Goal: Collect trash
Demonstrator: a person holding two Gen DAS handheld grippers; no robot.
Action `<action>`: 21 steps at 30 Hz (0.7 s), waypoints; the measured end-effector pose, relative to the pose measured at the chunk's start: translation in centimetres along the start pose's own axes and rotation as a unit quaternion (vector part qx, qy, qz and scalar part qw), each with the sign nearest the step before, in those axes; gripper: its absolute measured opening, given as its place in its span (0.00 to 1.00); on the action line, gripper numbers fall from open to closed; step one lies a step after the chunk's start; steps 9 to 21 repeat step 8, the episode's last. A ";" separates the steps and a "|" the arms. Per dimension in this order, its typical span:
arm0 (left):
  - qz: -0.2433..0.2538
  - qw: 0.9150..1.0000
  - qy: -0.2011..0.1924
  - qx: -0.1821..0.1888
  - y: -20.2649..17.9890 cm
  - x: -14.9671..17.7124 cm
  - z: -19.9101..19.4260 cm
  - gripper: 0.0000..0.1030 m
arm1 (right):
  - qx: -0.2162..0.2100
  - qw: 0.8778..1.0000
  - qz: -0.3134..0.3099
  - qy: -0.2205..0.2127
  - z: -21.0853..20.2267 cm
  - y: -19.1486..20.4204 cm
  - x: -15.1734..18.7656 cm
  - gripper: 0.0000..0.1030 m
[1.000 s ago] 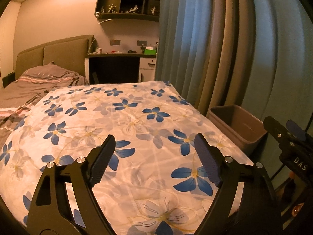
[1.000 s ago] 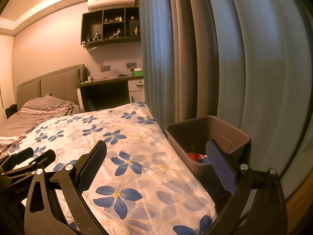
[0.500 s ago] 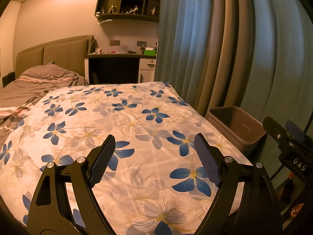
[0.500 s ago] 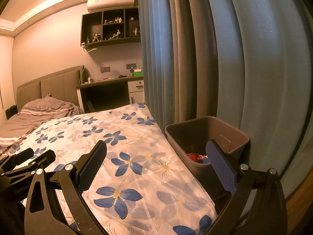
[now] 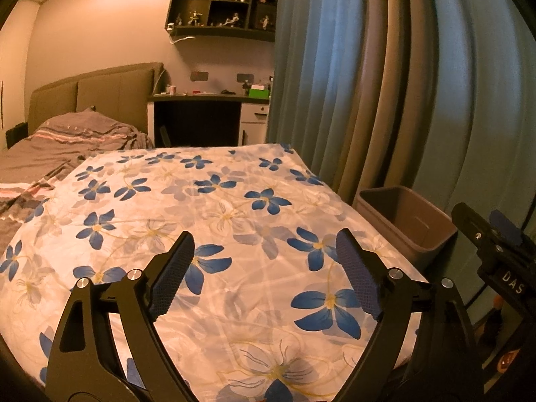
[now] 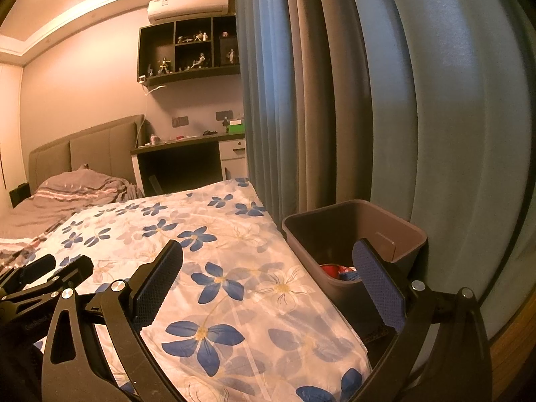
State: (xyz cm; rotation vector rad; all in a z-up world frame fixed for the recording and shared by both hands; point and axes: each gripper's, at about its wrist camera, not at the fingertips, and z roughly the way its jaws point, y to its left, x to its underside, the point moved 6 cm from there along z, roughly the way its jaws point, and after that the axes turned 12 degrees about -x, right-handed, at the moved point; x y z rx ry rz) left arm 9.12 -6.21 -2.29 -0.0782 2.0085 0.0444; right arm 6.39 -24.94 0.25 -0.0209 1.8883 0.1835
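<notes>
The left gripper (image 5: 264,251) hangs over the near part of the flowered bedspread (image 5: 207,207), its fingers spread wide with nothing between them. The right gripper (image 6: 268,264) is spread just as wide and empty, above the near right corner of the bed, with its right finger in front of the bin (image 6: 355,234). The bin stands on the floor against the bed's right edge, beside the curtain (image 6: 335,100). Red trash (image 6: 331,271) lies at its bottom.

Brown bin (image 6: 407,234) stands beside bed, holding red trash (image 6: 330,270).
</notes>
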 end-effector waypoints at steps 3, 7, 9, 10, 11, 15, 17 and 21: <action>-0.002 1.000 -0.007 -0.005 0.2 -0.2 -0.3 0.87 | -0.001 1.000 0.001 -0.001 -0.1 0.2 -0.1 0.95; -0.002 1.000 -0.009 -0.004 -0.2 -0.4 -0.4 0.91 | 0.000 1.000 0.005 -0.004 -0.2 0.5 -0.3 0.95; -0.002 1.000 -0.009 -0.005 0.1 -0.4 -0.4 0.92 | 0.001 1.000 0.006 -0.004 -0.2 0.6 -0.4 0.95; -0.002 1.000 -0.009 -0.005 0.1 -0.4 -0.4 0.92 | 0.001 1.000 0.006 -0.004 -0.2 0.6 -0.4 0.95; -0.002 1.000 -0.009 -0.005 0.1 -0.4 -0.4 0.92 | 0.001 1.000 0.006 -0.004 -0.2 0.6 -0.4 0.95; -0.002 1.000 -0.009 -0.005 0.1 -0.4 -0.4 0.92 | 0.001 1.000 0.006 -0.004 -0.2 0.6 -0.4 0.95; -0.002 1.000 -0.009 -0.005 0.1 -0.4 -0.4 0.92 | 0.001 1.000 0.006 -0.004 -0.2 0.6 -0.4 0.95; -0.002 1.000 -0.009 -0.005 0.1 -0.4 -0.4 0.92 | 0.001 1.000 0.006 -0.004 -0.2 0.6 -0.4 0.95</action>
